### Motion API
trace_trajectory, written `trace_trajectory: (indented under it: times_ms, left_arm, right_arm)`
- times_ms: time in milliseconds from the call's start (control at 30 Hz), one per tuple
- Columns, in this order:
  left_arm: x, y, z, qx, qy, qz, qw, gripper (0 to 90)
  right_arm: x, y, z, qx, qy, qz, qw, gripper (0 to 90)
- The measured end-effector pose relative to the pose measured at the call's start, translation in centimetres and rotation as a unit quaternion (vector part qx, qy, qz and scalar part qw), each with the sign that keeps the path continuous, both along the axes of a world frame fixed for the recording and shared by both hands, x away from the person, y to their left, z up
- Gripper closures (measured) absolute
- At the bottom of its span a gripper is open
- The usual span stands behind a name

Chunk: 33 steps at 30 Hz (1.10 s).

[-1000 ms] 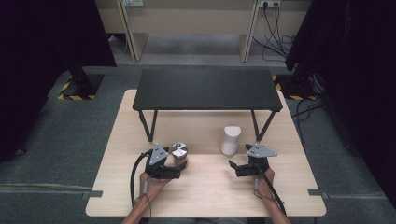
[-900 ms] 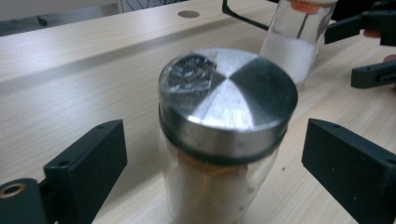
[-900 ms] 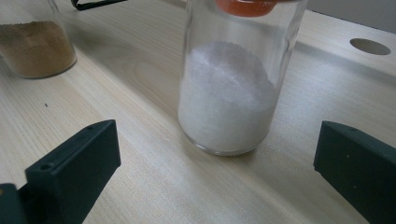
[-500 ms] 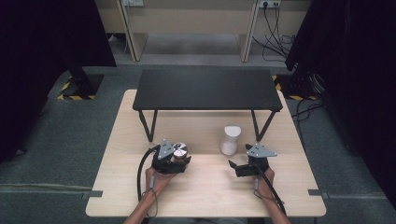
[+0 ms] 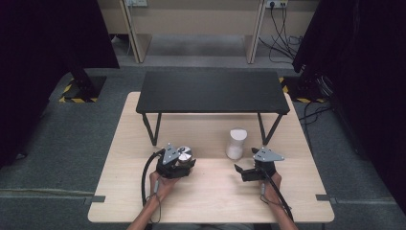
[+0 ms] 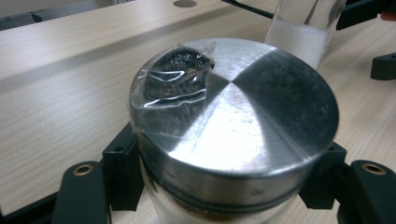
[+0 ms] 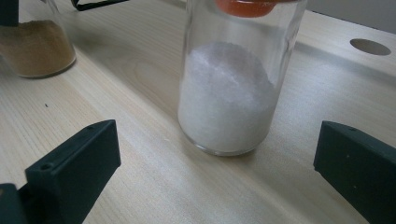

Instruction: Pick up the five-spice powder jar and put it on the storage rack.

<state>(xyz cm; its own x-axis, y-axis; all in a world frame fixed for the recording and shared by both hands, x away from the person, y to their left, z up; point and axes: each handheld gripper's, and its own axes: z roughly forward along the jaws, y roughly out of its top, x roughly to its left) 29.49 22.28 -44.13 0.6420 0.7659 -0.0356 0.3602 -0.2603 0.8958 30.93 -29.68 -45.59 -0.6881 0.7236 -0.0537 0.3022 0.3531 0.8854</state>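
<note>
Near the front edge of the wooden surface (image 5: 119, 201), the person's two hands are each holding a gripper. The left gripper (image 5: 184, 163) is sitting toward the front-left part of the surface, and its fingers (image 6: 122, 172) are closing on the sides of a glass jar with a brushed metal lid (image 6: 233, 116); the jar is standing upright between them, touching both, with brown powder just showing under the lid's rim. A crumpled bit of clear film is lying on the lid's top. The same metal lid (image 5: 185, 154) is glinting beside the grey plate of that gripper in the high view.

The right gripper (image 5: 246, 172) is resting toward the front-right part of the surface, its fingers (image 7: 74, 158) spreading wide apart and gripping nothing. Just beyond them, and apart from both, a clear glass jar of white powder (image 7: 229, 93) is standing upright with an orange cap at its top; this jar (image 5: 236, 143) is standing between the two grippers, nearer the right one.

Farther back, a low black stand (image 5: 210, 91) on thin legs is spanning the rear half of the surface.
</note>
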Motion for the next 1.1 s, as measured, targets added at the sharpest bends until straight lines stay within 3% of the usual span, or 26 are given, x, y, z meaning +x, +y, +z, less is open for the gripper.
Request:
trace_trajectory:
  times_ms: [200,533,667,767,967,1100]
  left_arm:
    - [0.0,0.6,0.6,-0.021,0.007,-0.008,0.9997,30.6]
    - [0.7,0.7,2.5,-0.023,0.022,-0.030,0.9991,30.6]
    - [0.8,0.8,3.5,-0.021,0.013,-0.038,0.9990,30.6]
    - [1.3,1.6,4.1,-0.045,0.022,-0.043,0.9978,30.6]
    - [1.5,1.8,6.8,-0.017,0.009,-0.048,0.9987,30.6]
    - [1.9,2.2,8.9,-0.019,0.011,-0.056,0.9982,30.6]
  right_arm:
    - [0.0,0.0,0.0,-0.001,-0.001,0.000,1.0000,0.6]
    - [0.0,0.0,0.0,0.000,-0.001,0.000,1.0000,0.6]
    - [0.0,0.0,0.0,-0.001,-0.001,0.000,1.0000,0.6]
    - [0.0,0.0,0.0,-0.001,-0.002,0.000,1.0000,0.6]
    - [0.0,0.0,0.0,0.000,-0.002,0.000,1.0000,0.6]
    - [0.0,0.0,0.0,-0.001,-0.002,0.000,1.0000,0.6]
